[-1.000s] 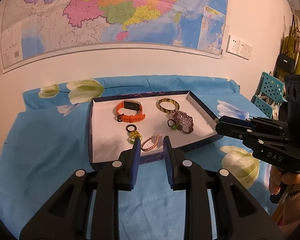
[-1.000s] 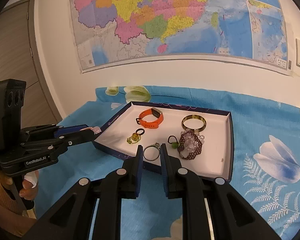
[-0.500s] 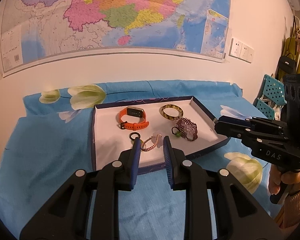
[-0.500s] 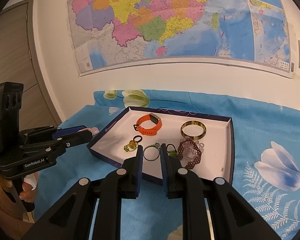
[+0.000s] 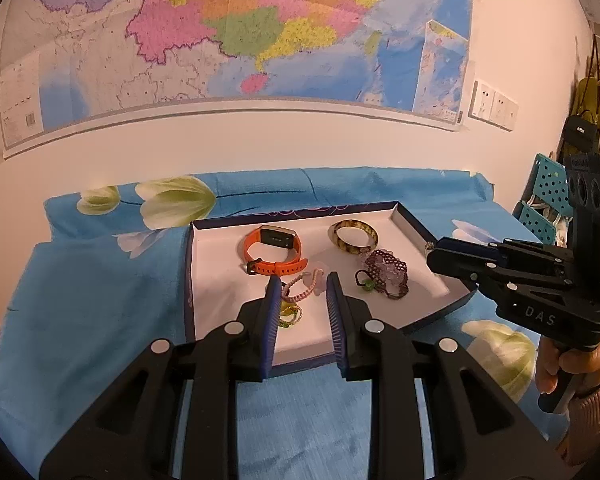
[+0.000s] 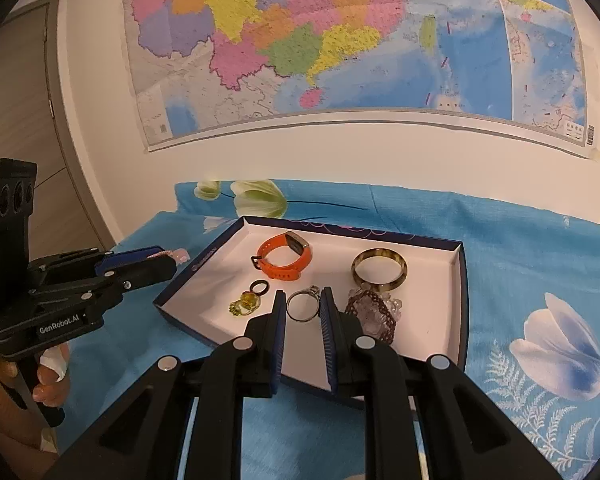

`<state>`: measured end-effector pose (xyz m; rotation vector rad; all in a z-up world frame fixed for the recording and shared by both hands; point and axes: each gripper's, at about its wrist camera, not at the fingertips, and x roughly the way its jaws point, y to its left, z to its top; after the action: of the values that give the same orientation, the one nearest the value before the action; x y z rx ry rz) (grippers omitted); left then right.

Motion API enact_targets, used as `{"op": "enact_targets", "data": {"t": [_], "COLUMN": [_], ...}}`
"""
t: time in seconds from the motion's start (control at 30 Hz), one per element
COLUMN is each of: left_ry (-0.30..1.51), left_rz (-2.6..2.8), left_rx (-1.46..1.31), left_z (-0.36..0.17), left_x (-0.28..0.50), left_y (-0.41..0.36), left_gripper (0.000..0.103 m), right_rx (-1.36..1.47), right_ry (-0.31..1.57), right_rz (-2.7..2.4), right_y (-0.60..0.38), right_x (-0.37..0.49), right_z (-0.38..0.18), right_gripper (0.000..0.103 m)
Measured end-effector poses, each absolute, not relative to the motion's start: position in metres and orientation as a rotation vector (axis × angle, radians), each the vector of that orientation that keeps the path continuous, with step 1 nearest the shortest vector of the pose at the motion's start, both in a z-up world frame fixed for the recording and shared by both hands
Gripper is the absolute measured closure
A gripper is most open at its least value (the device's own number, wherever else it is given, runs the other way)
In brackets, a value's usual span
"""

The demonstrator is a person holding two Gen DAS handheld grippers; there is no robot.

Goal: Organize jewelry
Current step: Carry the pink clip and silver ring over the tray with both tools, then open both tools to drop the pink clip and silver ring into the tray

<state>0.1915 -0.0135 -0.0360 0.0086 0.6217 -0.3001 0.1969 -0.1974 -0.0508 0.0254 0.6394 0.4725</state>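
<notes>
Over tray (image 5: 452, 304) now — left gripper (image 5: 300, 292) clamps pink bracelet (image 5: 300, 289), right gripper (image 6: 303, 306) silver ring (image 6: 301, 307).

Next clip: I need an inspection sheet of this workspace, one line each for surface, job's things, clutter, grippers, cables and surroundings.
Surface: blue floral cloth under a shallow white-lined tray.
Job's things: orange watch, amber bangle, purple beaded piece and yellow charm lie in the tray.
Clutter: nothing seen.
Grippers: left gripper holds a pink braided bracelet between its fingers; right gripper holds a silver ring between its fingers.
Cables: nothing seen.
Surroundings: wall map, wall sockets, door, teal chair, hanging bag.
</notes>
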Motion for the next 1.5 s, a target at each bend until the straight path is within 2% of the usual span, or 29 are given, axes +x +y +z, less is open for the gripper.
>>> {"op": "enact_targets", "data": {"t": [1.4,1.5], "left_ry": [0.803,0.796], "left_rz": [-0.191,-0.19], "left_rx": [-0.022,-0.019], "left_z": [-0.098,-0.095], "left_x": [0.281,0.277], "left_y": [-0.018,-0.018], "left_gripper": [0.078,0.074], "right_rx": [-0.009,0.002], "right_ry": [0.795,0.785], "right_rz": [0.346,0.342], "right_y": [-0.191,-0.193], "right_x": [0.265,0.263], "right_z": [-0.101,-0.097], "right_gripper": [0.087,0.082]}}
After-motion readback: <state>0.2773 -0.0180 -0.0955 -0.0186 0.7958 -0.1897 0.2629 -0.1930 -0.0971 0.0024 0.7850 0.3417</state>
